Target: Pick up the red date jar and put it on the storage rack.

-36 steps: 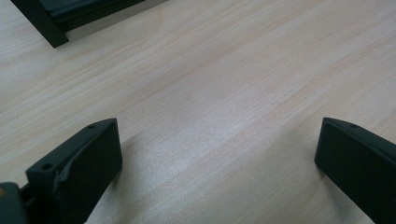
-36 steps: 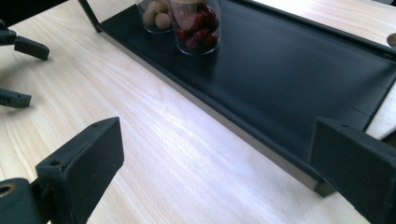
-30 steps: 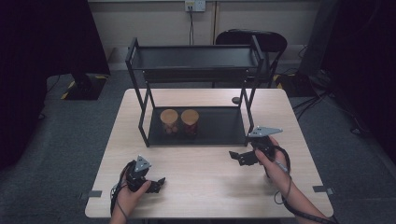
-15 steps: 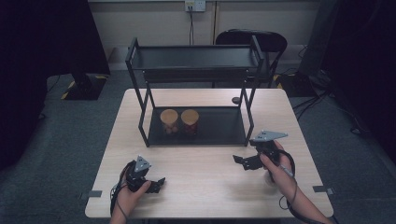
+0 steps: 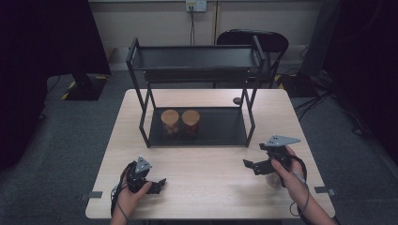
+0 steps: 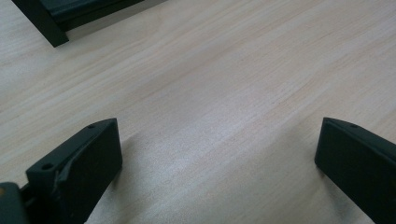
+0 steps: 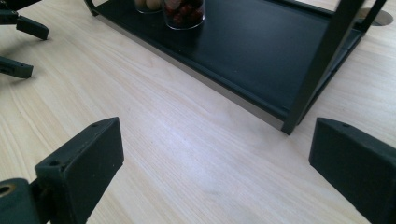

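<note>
Tools (image 5: 158, 183) (image 5: 249, 165) wide and unloaded over bare table (image 5: 206, 183), front edge near, shelf rack (image 5: 197, 136) ahead.

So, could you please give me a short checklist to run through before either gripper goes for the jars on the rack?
1. Left gripper open, nothing between its jaws: ok.
2. Right gripper open and empty: ok.
3. Both jars, left jar and right jar, upright on the rack's bottom shelf: ok.
4. Jars apart enough for a jaw between them: cannot tell, they stand very close.
5. Bare table between grippers and rack: ok.
6. Lids seated firmly: cannot tell.
</note>
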A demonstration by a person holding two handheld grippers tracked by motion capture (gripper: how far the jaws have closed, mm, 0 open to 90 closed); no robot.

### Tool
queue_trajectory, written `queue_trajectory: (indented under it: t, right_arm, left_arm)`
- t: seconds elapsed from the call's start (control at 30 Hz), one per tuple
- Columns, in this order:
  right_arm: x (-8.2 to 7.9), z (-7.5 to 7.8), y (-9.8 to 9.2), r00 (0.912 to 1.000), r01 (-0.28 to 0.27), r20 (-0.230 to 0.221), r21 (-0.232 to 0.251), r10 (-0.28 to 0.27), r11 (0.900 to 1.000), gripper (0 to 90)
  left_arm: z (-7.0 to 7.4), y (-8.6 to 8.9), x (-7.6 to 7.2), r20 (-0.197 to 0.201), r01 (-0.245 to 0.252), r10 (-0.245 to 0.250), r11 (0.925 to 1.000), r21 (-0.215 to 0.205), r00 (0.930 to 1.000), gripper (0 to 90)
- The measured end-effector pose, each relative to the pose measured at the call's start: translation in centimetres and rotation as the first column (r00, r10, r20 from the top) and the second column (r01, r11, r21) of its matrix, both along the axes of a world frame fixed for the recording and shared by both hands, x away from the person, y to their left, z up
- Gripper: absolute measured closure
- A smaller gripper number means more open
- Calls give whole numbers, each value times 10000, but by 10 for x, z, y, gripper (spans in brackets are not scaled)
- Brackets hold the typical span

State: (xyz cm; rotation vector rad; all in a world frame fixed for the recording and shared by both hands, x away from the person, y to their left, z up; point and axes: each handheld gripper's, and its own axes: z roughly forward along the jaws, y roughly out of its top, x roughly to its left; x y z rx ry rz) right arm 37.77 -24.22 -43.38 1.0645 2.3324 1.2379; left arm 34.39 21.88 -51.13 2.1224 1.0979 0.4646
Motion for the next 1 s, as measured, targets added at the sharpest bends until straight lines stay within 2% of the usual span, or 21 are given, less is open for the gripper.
queue_trajectory:
  t: [1.0]
  right_arm:
    - [-21, -15, -45, 9989, 361, 310, -105, -358, 9993, 22]
  left_arm:
    - [0, 0, 0, -6, 6, -6, 10000, 13, 10000, 3]
